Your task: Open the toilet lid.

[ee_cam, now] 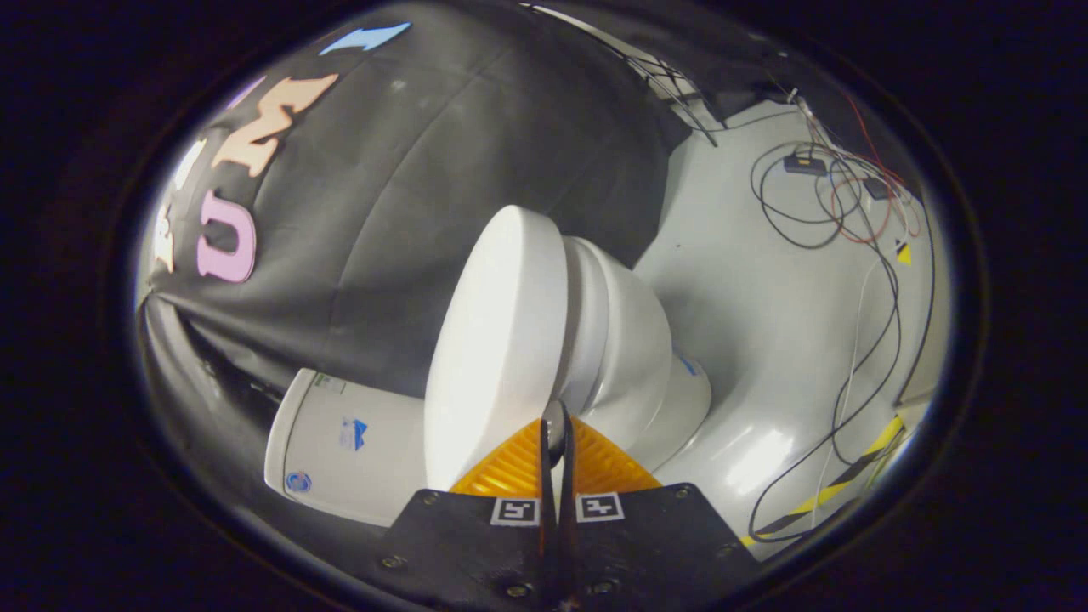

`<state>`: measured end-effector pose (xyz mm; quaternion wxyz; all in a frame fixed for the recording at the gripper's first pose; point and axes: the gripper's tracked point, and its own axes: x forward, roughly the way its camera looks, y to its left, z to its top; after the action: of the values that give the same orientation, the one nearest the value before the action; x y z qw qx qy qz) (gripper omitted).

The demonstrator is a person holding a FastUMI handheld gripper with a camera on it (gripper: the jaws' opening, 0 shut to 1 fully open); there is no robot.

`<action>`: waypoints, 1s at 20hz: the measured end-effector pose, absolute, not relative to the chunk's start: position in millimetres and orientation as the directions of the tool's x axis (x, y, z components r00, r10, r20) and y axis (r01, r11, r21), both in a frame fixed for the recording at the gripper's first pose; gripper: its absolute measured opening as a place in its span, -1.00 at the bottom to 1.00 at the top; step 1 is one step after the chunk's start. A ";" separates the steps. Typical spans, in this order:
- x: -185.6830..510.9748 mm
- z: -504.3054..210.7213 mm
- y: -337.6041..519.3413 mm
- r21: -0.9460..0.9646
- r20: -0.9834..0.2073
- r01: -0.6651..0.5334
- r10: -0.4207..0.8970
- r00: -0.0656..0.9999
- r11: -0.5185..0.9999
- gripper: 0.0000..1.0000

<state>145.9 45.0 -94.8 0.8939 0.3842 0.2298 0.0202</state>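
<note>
Grey booth floor point(765, 297) carries loose black and red cables point(850, 204) beyond the white ceramic toilet bowl point(629, 357). Gripper point(557, 438) with orange ribbed fingers point(510, 467) is nearly pressed together, pinching the rim of the smooth white plastic toilet lid point(497, 340), which stands partly raised off the bowl. White cistern point(348, 442) carries small blue stickers, too small to read.

No readable text; toilet tank point(340, 442) stickers too blurred; square marker tags on jaws carry patterns only.
</note>
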 end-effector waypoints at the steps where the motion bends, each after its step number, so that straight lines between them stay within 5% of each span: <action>1: 145.7 -91.1 45.2 0.693 -0.387 0.129 0.215 0.896 0.710 -0.97; 20: 118.4 18.0 112.1 0.463 -0.264 -0.081 0.225 0.938 0.883 -0.97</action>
<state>118.4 112.1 18.0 0.9574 0.2285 0.1570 0.0800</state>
